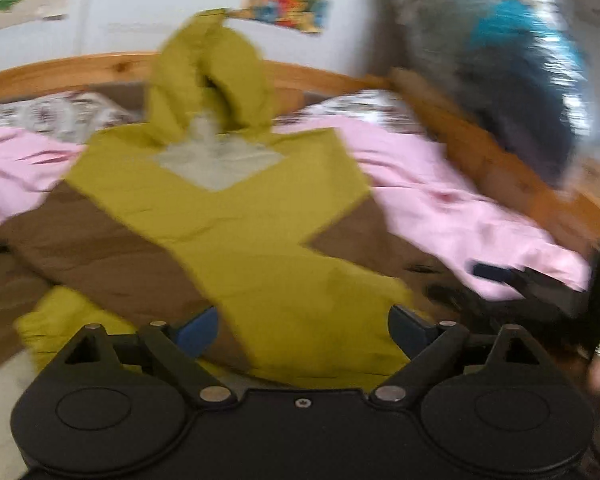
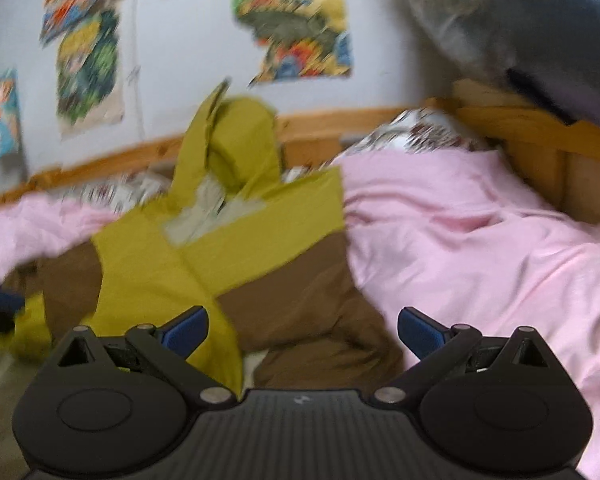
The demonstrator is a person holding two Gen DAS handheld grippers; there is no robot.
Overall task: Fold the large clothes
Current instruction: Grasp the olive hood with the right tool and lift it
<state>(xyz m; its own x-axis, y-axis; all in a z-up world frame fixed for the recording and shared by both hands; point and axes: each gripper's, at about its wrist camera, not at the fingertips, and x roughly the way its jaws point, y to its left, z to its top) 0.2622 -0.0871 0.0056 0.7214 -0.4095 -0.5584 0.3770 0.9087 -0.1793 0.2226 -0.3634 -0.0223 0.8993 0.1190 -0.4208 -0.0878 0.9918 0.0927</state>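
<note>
A: Jacket?
B: Yellow-brown hooded jacket [image 1: 236, 216] lies spread on the pink bed cover [image 2: 480, 240], hood up against the wooden bed frame [image 1: 100, 66].
A: Tools?
B: My left tool [image 1: 302, 330] is spread, empty, over the hem. My right tool [image 2: 302, 332] is spread too, empty. Frames blurry.

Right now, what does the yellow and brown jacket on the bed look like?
The jacket is mustard yellow with brown panels and a pale lining at the neck. It looks soft and padded. It lies spread on the pink bedding, hood propped up toward the wooden bed frame, sleeves folded across its front. Neither open gripper touches it.
</note>
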